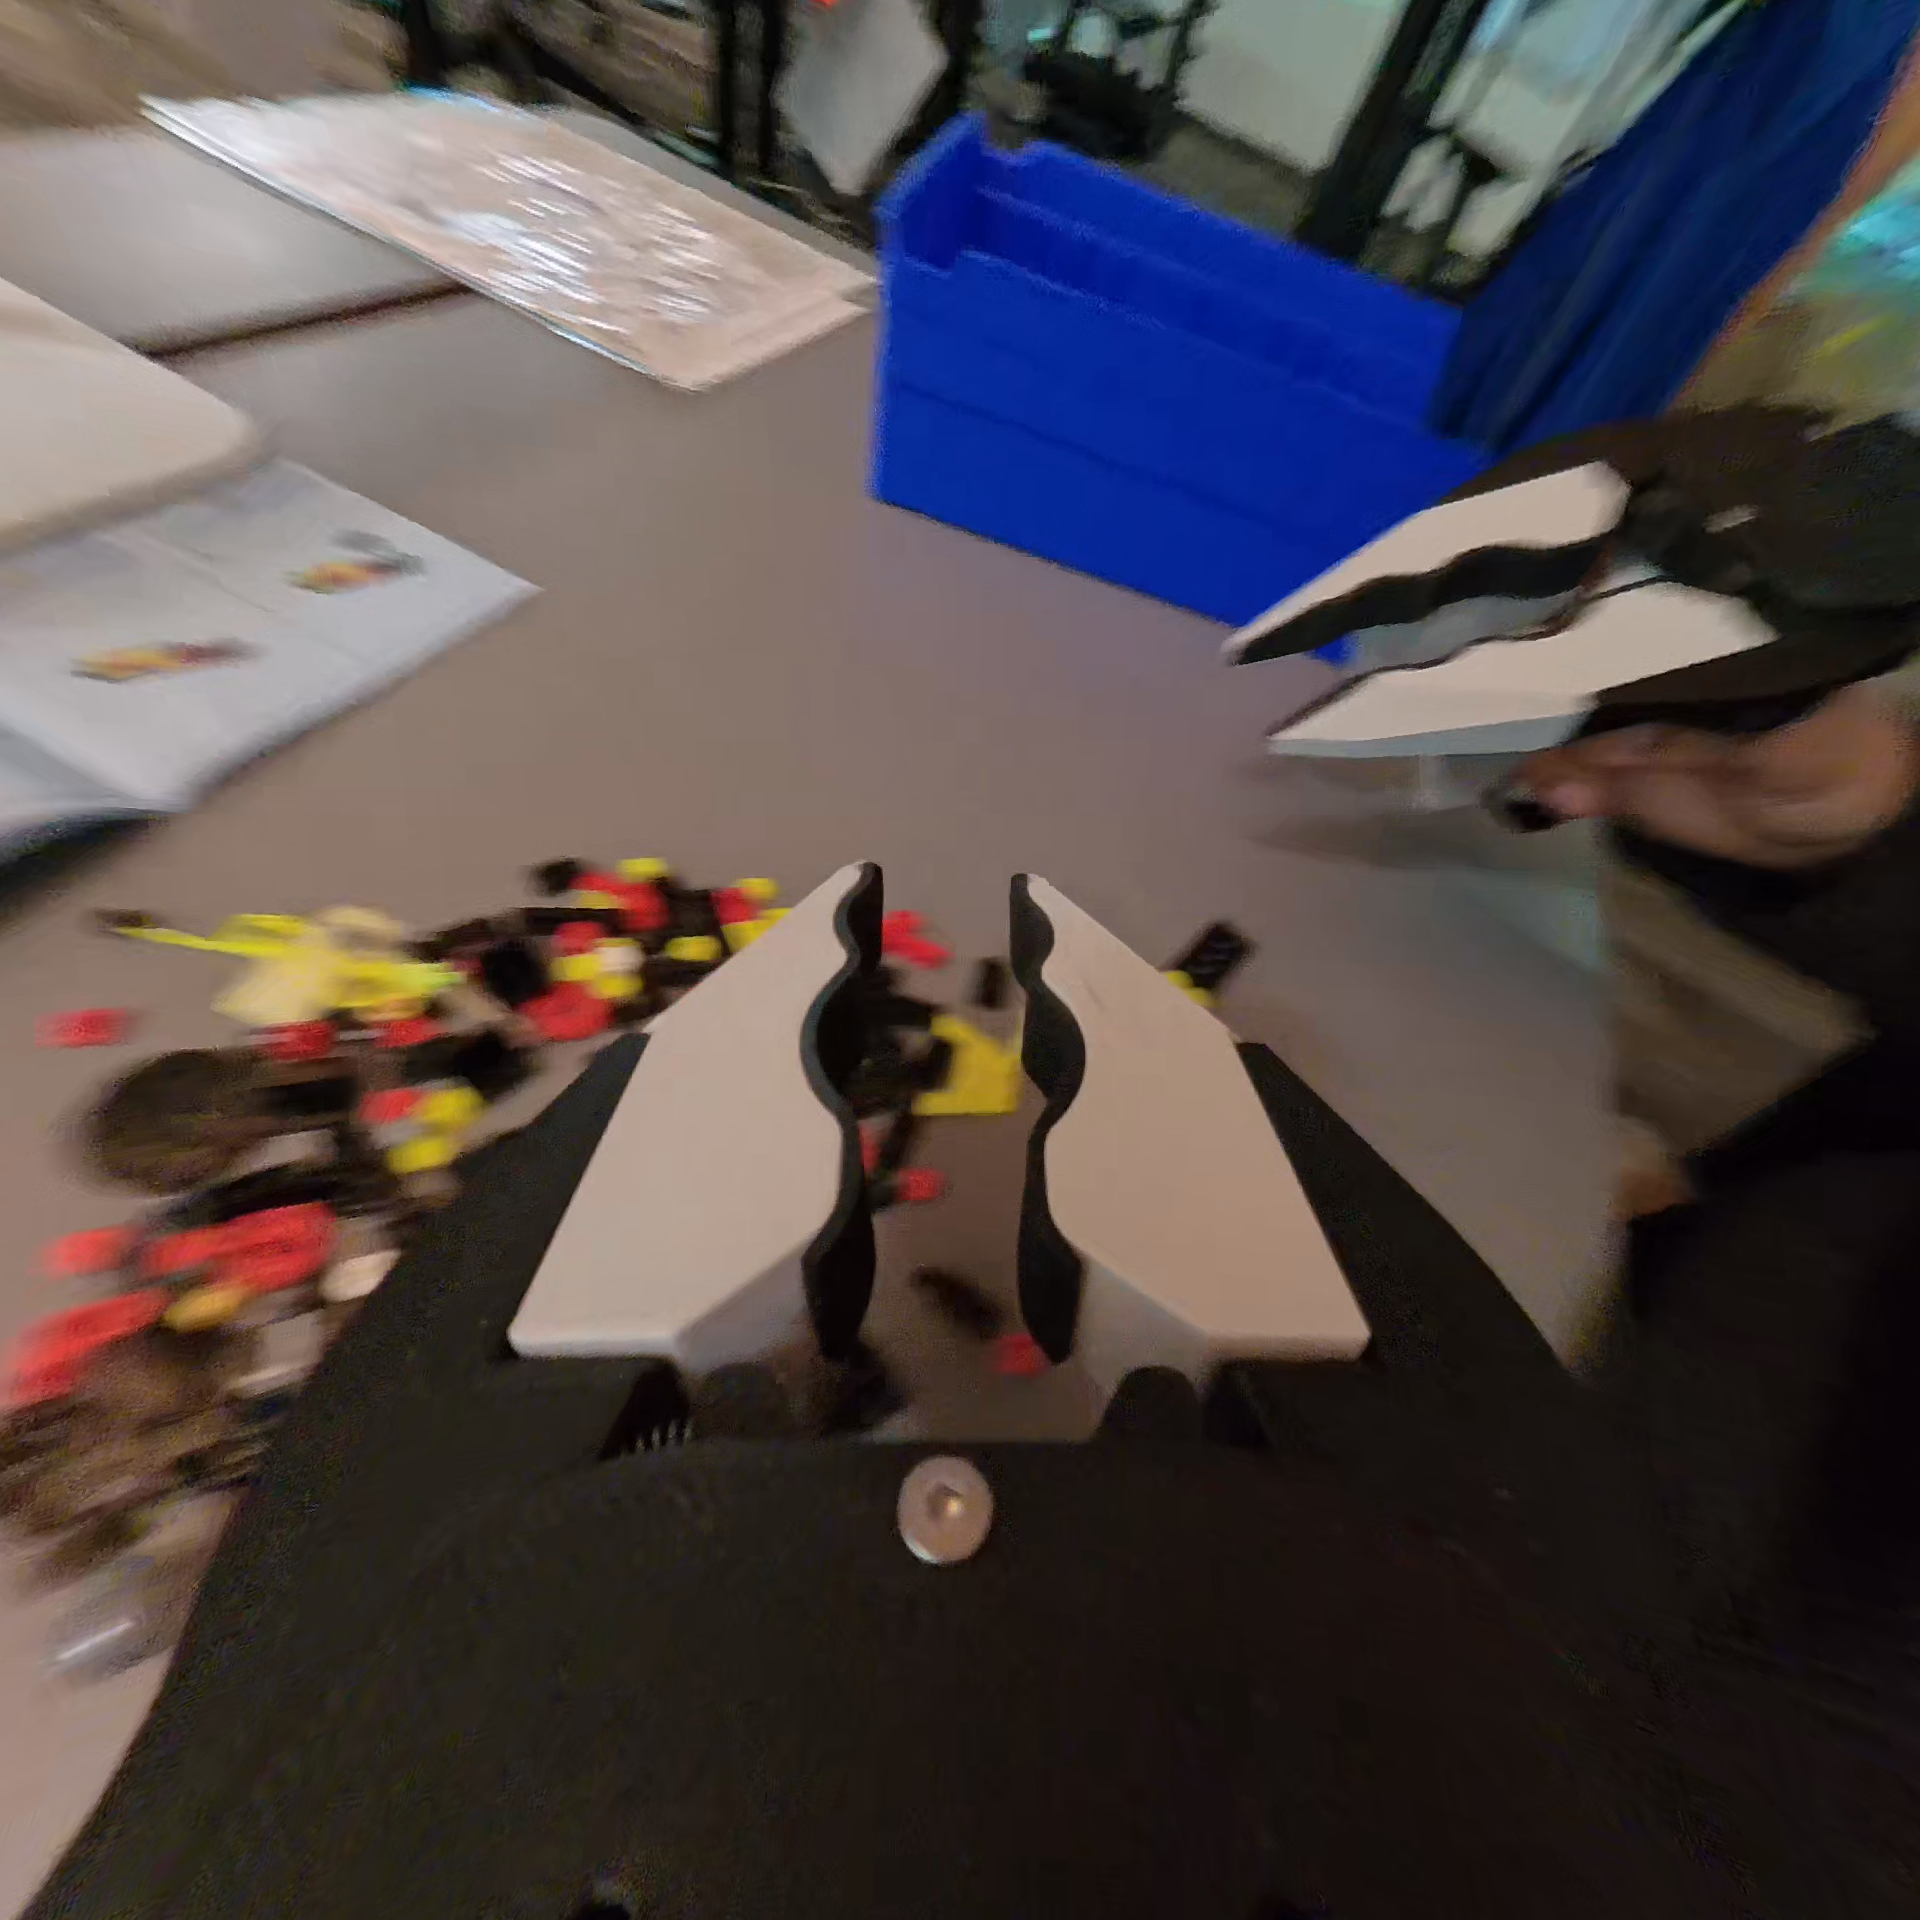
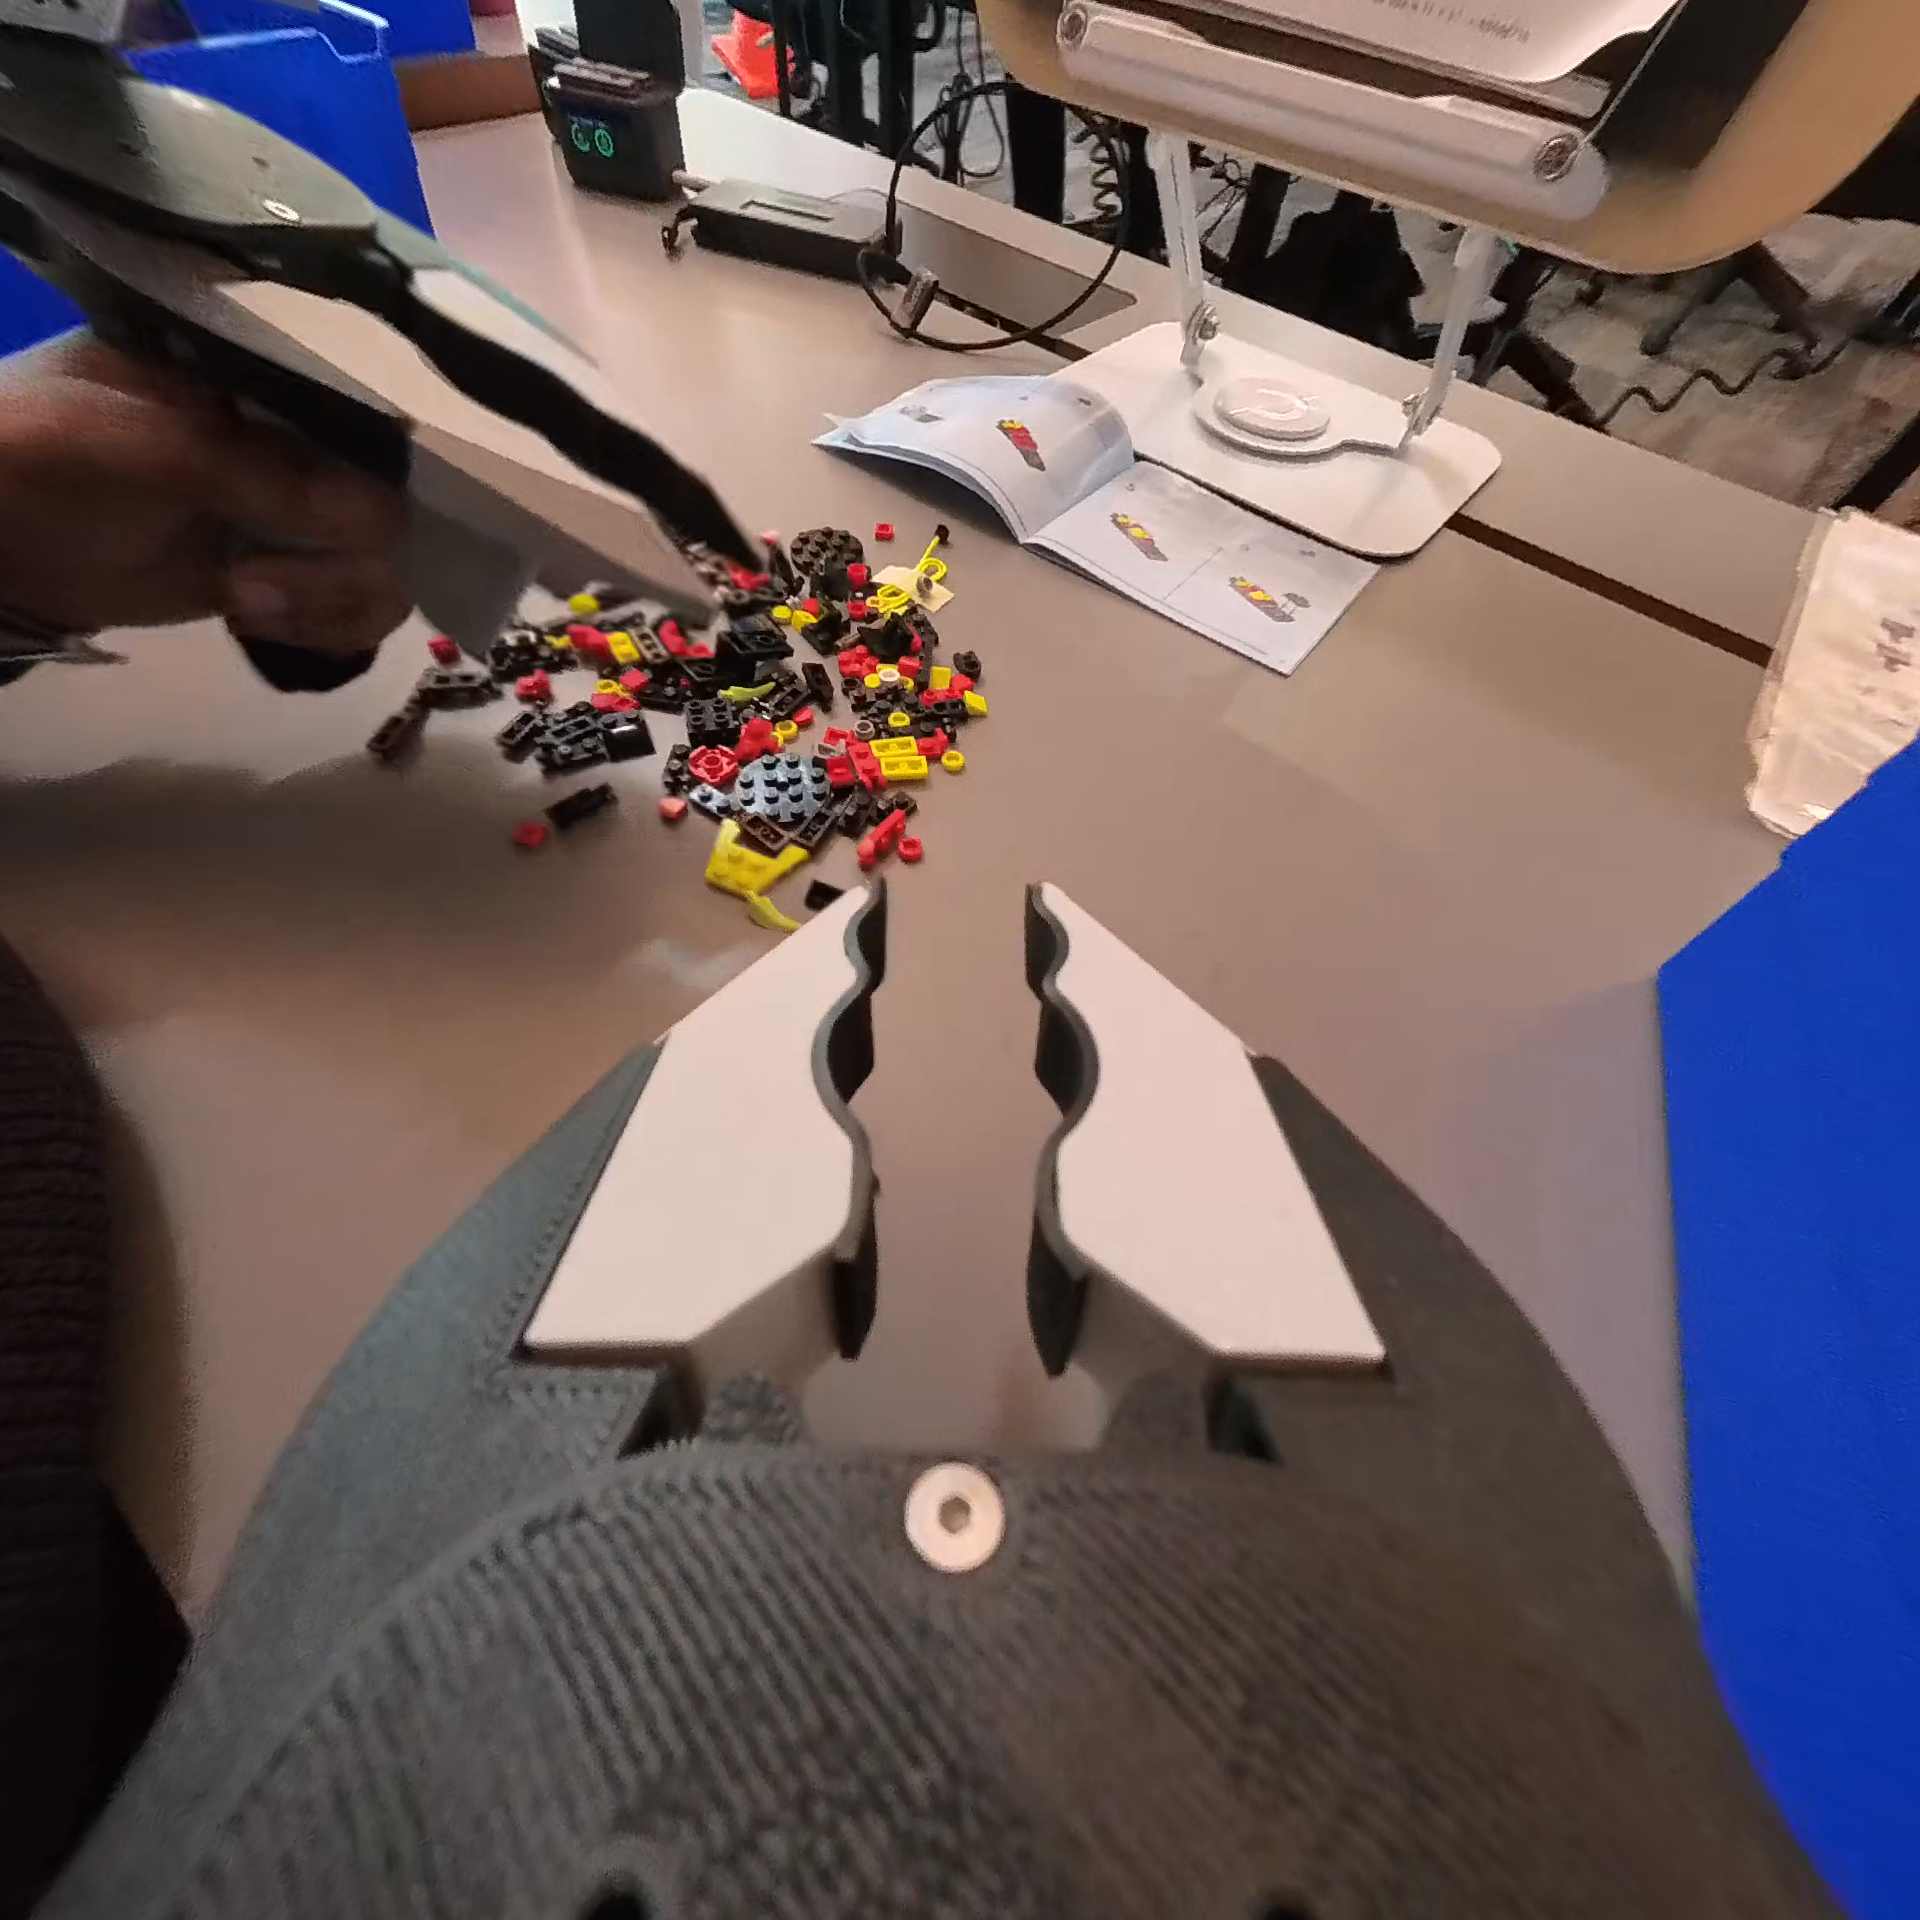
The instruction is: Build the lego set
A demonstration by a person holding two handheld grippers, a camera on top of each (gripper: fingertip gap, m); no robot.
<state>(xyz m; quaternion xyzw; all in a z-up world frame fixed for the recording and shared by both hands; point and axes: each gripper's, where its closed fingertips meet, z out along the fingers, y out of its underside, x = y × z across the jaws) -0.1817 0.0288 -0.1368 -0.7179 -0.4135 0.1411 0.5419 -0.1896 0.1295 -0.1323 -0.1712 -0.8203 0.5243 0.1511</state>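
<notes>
Lego pieces (image 2: 748, 707): a loose heap of small red, yellow and black bits lying on the grey counter (image 2: 1299, 831), in its middle part.
Left tongs (image 1: 945, 883): the two fingers stand a little apart with nothing between them. They hang over the heap, tips close to the bits; whether they touch any is hard to tell.
Right tongs (image 2: 956, 894): also a little apart and holding nothing. They hang over bare counter just beside the near side of the heap.
Booklet (image 2: 1112, 509): lies open on the counter past the heap, toward the far edge.
White stand (image 2: 1299, 416): its flat foot sits right behind the booklet.
Blue bin (image 1: 1143, 416): sits on the counter, well apart from the heap.
Hand (image 2: 156, 520): holds the left tongs from below.
</notes>
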